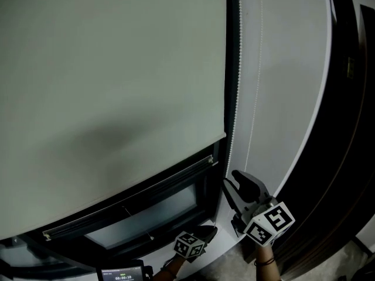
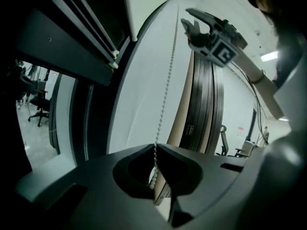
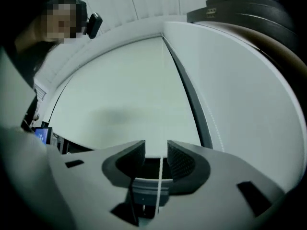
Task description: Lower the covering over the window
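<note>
A pale grey roller blind (image 1: 111,86) covers most of the window; its bottom bar (image 1: 129,201) hangs above a strip of bare glass (image 1: 146,218). A white bead chain (image 1: 236,98) runs down the blind's right side. My left gripper (image 2: 155,145) is shut on this chain (image 2: 165,95) low down, below the sill level in the head view (image 1: 210,232). Higher up the chain is my right gripper (image 1: 231,179), open; the chain (image 3: 159,186) passes loosely between its pads (image 3: 180,159) without being pressed. The left gripper view also shows the right gripper (image 2: 189,20) from below.
A white wall strip (image 1: 281,86) lies right of the chain, then dark curved frame panels (image 1: 345,127). A small lit screen (image 1: 120,273) sits at the bottom edge. Through the bare glass an office chair (image 2: 41,99) shows.
</note>
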